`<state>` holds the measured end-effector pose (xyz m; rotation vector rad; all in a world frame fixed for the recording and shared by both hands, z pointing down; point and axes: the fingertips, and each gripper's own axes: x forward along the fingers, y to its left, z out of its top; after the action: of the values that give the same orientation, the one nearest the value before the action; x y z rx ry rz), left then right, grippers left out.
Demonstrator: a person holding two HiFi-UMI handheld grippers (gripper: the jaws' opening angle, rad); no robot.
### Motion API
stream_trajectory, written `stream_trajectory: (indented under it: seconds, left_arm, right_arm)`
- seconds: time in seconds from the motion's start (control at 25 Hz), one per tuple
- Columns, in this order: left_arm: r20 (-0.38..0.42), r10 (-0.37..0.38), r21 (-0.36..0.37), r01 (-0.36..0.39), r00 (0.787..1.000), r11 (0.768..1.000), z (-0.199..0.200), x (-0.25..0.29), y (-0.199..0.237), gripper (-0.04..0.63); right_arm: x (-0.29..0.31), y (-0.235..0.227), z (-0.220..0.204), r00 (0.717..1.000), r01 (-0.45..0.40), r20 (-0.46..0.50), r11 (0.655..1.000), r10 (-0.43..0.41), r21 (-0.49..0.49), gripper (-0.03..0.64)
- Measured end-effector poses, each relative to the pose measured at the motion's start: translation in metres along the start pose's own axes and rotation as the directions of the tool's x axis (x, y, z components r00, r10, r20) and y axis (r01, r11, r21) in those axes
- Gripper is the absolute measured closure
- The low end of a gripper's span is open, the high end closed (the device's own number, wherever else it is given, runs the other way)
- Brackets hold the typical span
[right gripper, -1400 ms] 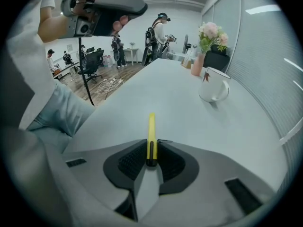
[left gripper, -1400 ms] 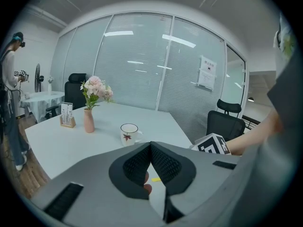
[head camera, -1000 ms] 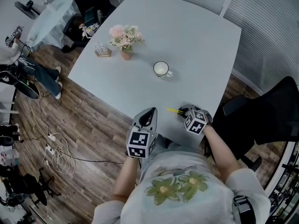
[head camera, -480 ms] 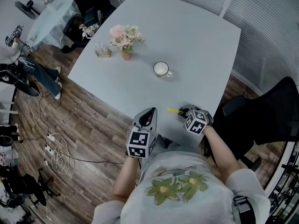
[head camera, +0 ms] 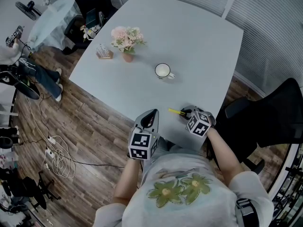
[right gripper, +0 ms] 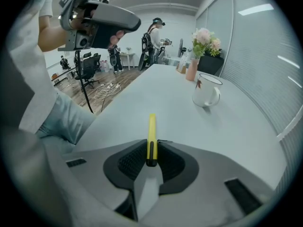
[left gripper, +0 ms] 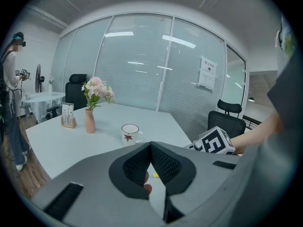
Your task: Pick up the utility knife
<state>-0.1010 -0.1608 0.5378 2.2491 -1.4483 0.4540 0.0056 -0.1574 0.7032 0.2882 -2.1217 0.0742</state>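
At the counter (head camera: 189, 41) edge, we pinch the utility knife (head camera: 175, 111).
Head view: right tongs (head camera: 183, 113), 5 o'clock from the mug (head camera: 163, 70), clamp its tail. Left gripper view: left tongs (left gripper: 151, 145) pressed together, empty. Right gripper view: only its end is gripped; lifting may let it pivot out.

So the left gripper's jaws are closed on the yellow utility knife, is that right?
No, it is the right gripper whose jaws are closed on the yellow utility knife; the right gripper view shows it. The left gripper holds nothing.
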Motion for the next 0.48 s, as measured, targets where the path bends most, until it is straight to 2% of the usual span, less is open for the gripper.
stream_trajectory:
  seconds: [0.48]
  left_arm:
    - [-0.001, 0.001, 0.008, -0.001, 1.0, 1.0, -0.001, 0.0, -0.004, 0.592]
  right_arm:
    - [-0.017, -0.005, 0.021, 0.997, 0.027, 0.076, 1.0, -0.028, 0.013, 0.545]
